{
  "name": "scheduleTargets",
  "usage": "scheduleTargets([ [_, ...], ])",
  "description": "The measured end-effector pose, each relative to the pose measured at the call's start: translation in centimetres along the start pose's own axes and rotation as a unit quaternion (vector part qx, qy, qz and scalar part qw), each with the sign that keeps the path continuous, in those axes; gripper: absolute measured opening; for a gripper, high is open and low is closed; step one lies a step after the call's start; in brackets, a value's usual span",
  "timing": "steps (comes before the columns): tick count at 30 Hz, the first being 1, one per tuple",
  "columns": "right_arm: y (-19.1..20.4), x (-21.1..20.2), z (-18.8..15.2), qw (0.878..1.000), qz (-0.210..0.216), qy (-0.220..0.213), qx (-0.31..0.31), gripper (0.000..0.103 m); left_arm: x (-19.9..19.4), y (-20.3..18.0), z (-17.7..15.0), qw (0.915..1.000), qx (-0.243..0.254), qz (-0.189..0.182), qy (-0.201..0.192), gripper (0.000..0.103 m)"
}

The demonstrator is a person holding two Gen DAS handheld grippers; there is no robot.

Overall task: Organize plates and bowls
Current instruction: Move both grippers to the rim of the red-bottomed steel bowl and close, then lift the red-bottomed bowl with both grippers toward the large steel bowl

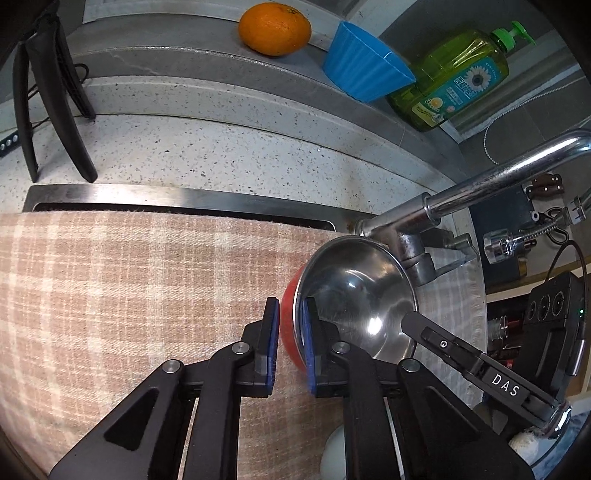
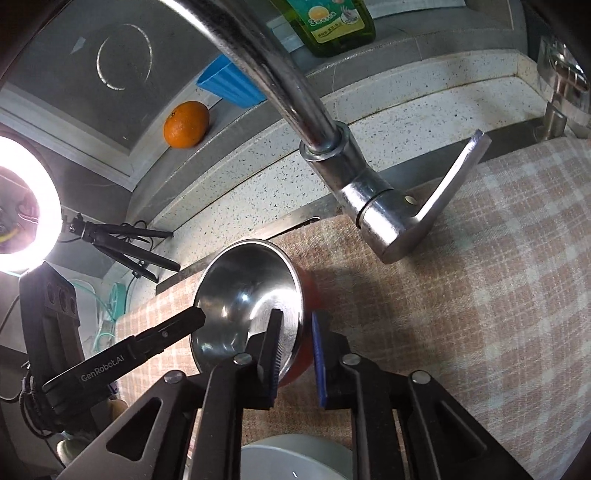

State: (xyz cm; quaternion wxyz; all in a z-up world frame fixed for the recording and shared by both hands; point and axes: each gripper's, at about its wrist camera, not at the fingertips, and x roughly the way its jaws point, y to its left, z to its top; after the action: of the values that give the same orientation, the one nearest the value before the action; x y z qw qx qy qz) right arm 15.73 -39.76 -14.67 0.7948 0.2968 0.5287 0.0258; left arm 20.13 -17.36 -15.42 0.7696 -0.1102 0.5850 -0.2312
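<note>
A bowl [image 1: 354, 295] with a steel inside and a red outside is held tilted above the checked cloth [image 1: 129, 280]. My left gripper [image 1: 291, 339] is shut on the bowl's rim, one finger inside and one on the red wall. My right gripper [image 2: 295, 354] grips the opposite rim of the same bowl [image 2: 243, 291] the same way. The right gripper's finger [image 1: 461, 354] shows in the left wrist view, and the left gripper's finger [image 2: 147, 343] in the right wrist view. A white dish [image 2: 291, 458] lies below, mostly hidden.
A chrome faucet [image 2: 332, 147] arches close over the bowl. An orange [image 1: 274, 28], a blue fluted cup [image 1: 365, 62] and a green soap bottle [image 1: 458, 77] stand on the back ledge. A ring light [image 2: 22, 199] on a tripod stands at the left.
</note>
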Motion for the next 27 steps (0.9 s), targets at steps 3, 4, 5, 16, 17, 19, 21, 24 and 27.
scheduleTargets([
  [3,0.1,0.2,0.2,1.0,-0.001,0.0,0.003,0.009,0.1,-0.3,-0.1,1.0,0.006,0.002,0.001,0.008],
  [4,0.1,0.3,0.1,1.0,-0.003,0.001,0.003,0.009,0.1,-0.4,-0.1,0.9999,0.009,0.005,0.0,0.008],
  [5,0.1,0.3,0.1,1.0,-0.006,0.001,0.001,0.009,0.0,-0.5,-0.1,0.9999,0.011,0.007,-0.002,0.008],
  [16,0.4,-0.8,-0.6,1.0,-0.008,-0.005,-0.001,0.008,-1.3,-0.9,-0.6,0.9997,0.015,0.006,-0.016,0.008],
  [17,0.6,-1.0,-0.7,1.0,-0.008,-0.007,-0.003,0.008,-1.6,-0.9,-0.7,0.9997,0.016,0.005,-0.018,0.008],
  [19,0.9,-1.5,-0.9,1.0,-0.006,-0.01,-0.009,0.008,-2.3,-1.0,-0.9,0.9996,0.018,0.006,-0.023,0.008],
  [21,1.4,-2.1,-1.2,1.0,-0.005,-0.013,-0.016,0.008,-3.1,-1.1,-1.1,0.9994,0.02,0.005,-0.028,0.008],
  [24,2.0,-3.1,-1.6,1.0,-0.001,-0.018,-0.02,0.008,-4.2,-1.3,-1.6,0.9991,0.024,0.003,-0.036,0.008],
  [27,2.7,-4.2,-2.3,0.999,0.001,-0.025,-0.028,0.008,-5.3,-1.4,-2.1,0.9988,0.027,0.001,-0.042,0.008],
])
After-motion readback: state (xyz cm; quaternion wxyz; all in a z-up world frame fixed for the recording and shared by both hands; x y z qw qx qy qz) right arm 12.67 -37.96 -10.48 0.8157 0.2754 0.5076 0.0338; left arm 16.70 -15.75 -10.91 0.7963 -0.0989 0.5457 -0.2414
